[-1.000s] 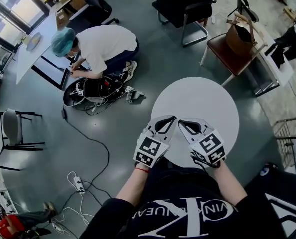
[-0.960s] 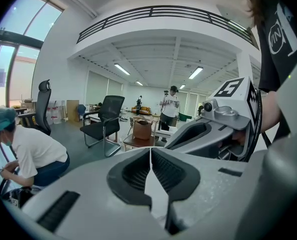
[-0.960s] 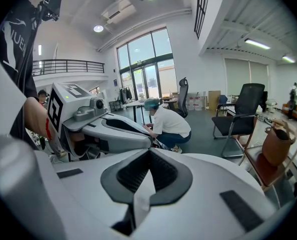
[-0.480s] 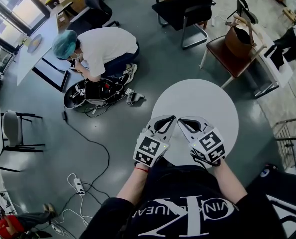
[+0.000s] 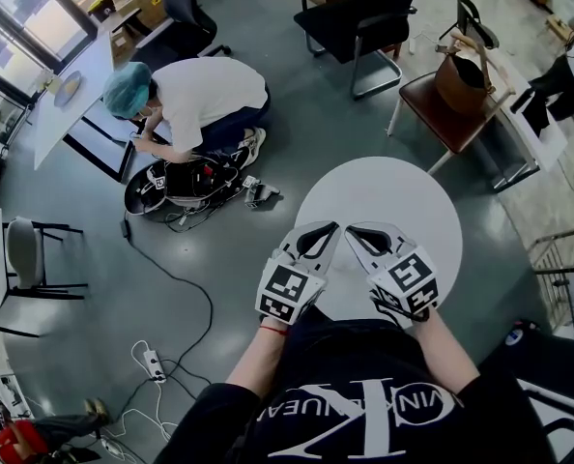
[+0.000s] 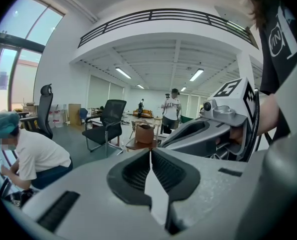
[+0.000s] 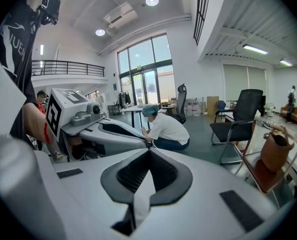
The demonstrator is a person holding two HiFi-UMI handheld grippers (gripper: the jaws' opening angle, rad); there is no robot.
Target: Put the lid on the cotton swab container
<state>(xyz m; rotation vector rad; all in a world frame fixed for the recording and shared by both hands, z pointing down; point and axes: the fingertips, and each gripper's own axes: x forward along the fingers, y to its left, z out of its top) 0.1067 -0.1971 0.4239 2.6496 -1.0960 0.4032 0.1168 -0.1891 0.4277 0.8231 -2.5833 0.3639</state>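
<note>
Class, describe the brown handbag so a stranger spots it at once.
Start at the round white table. Beyond its far edge stands a brown chair, with the handbag on the seat. It alone is tan with handles; the neighbouring chair is black.

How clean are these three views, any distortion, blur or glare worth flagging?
Head view: sharp, evenly lit, with fisheye bending the room around the round white table. Left gripper view: dark corners, left gripper soft up close, crouching person with face mosaicked. Right gripper view: same dark corners, ceiling lights blown out, right gripper slightly soft.
</note>
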